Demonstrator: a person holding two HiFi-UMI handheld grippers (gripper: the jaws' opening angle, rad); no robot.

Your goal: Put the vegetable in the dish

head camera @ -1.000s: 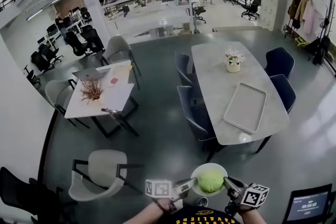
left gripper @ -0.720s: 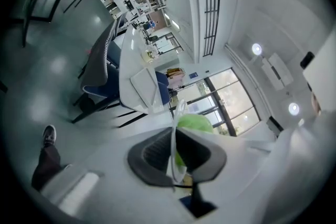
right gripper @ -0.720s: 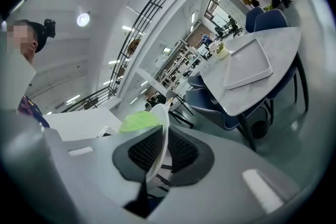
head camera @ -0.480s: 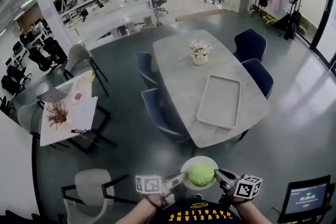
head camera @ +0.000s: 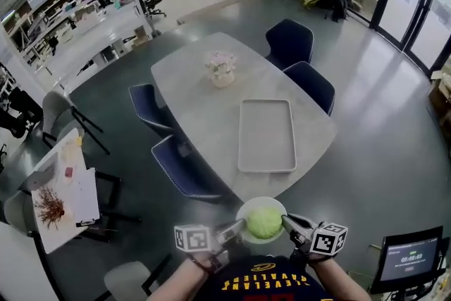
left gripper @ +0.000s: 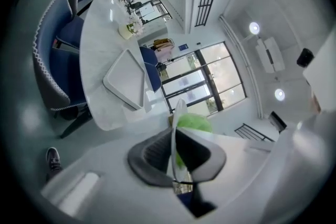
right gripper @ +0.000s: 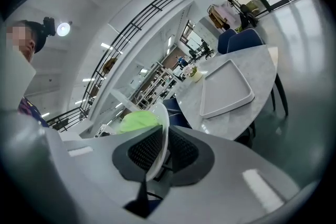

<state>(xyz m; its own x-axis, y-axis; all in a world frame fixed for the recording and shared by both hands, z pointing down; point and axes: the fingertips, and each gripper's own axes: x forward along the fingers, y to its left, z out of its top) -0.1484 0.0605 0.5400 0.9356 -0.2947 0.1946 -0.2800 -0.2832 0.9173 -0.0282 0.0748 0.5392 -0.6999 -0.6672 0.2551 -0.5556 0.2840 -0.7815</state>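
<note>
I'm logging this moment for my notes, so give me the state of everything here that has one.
Left gripper, shut on the rim of the dish.
Right gripper, shut on the opposite rim.
Dish, held in the air, not on the table.
Vegetable, lying in the dish.
Tray, empty, flat on the table.
Flower pot, upright on the table.
Screen, lit.

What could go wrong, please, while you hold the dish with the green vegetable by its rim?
The left gripper and right gripper each pinch only the thin rim of the dish, above the floor; one slip could drop it. The round vegetable lies loose and might roll out if the dish tilts.
</note>
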